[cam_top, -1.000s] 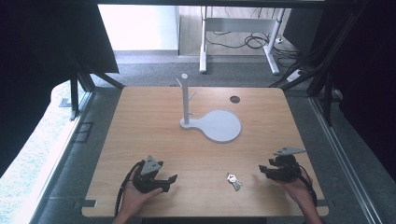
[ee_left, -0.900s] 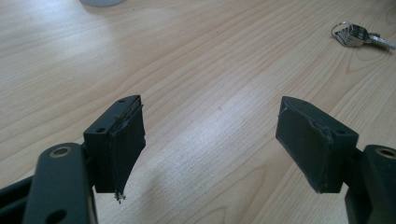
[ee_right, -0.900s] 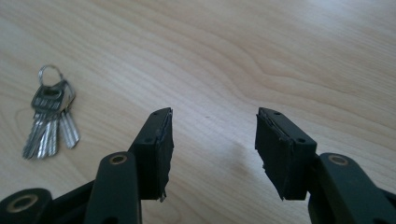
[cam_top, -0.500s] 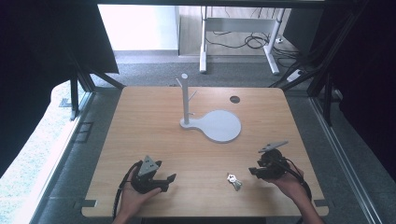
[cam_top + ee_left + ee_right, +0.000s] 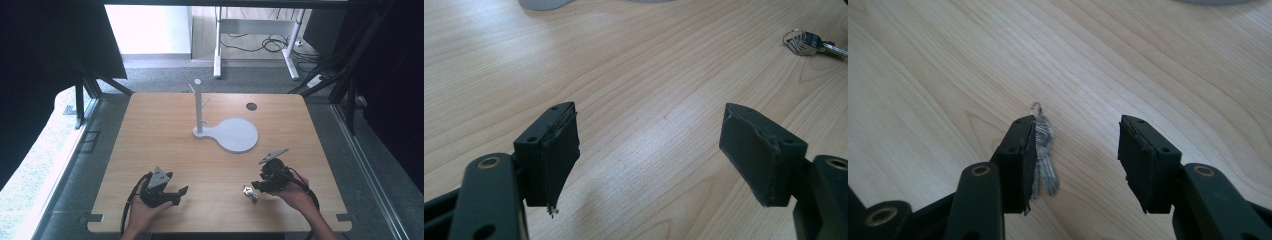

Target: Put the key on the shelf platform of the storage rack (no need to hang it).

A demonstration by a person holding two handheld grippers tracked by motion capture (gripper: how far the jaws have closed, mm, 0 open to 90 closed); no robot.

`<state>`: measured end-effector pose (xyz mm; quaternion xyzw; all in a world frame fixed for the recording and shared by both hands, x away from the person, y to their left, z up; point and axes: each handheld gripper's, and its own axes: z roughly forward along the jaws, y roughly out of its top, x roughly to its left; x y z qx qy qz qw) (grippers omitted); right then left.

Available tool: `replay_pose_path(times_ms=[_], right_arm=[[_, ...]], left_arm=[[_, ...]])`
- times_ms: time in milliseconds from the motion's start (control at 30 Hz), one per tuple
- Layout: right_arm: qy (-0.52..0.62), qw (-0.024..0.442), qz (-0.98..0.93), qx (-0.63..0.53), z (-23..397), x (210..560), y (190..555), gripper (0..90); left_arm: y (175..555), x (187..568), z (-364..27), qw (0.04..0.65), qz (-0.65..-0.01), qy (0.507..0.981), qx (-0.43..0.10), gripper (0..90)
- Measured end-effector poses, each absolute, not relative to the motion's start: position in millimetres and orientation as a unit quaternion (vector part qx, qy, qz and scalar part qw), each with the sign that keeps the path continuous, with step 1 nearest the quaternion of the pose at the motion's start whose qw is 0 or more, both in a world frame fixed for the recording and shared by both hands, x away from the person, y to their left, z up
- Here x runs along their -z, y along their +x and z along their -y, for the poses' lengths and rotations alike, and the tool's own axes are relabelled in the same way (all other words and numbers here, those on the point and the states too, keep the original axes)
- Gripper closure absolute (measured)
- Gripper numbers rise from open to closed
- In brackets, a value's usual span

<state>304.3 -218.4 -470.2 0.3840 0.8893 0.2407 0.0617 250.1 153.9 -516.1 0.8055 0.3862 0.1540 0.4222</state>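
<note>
Near the front edge of the desk (image 5: pixel 150 130), a light wood-grain top with square corners and one small dark round hole (image 5: pixel 251 106) toward its far right, both hand-held grippers rest low over the surface. No brand, label or legible writing can be made out on any item. The left hand-held gripper (image 5: pixel 176 194), black with a grey three-cornered plate on top, is released: in the left gripper view its two blocky jaws, faced with worn, frayed black padding, stand wide apart over bare wood. The right hand-held gripper (image 5: pixel 256 186) is likewise released, its jaws parted; in the right gripper view the bunch of keys (image 5: pixel 1043 150), flat silvery metal on a thin ring, lies on the desk just inside the left jaw, touching or nearly touching its pad. A grey stand (image 5: pixel 199 107) with an upright post, short angled pegs and a flat round base plate occupies the middle of the desk, well apart from both grippers. Open wood lies between the two grippers and on all sides of the stand.
</note>
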Motion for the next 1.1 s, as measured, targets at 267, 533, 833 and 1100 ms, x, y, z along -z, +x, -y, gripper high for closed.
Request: replay_pose_path(times_ms=[267,533,833,1100], right_arm=[[0.364,0.046,-0.902,-0.226,200,475,305,54.8],[0.361,0.032,-0.906,-0.219,192,481,310,60.2],[0.366,0.017,-0.909,-0.202,184,489,316,67.5],[0.371,0.013,-0.909,-0.191,179,492,319,73.1]], left_arm=[[251,518,-154,0.420,-0.389,0.806,-0.151,23.8],[250,516,-155,0.423,-0.391,0.803,-0.153,23.8],[249,515,-152,0.421,-0.388,0.806,-0.149,23.6],[247,517,-146,0.408,-0.380,0.816,-0.154,23.4]])
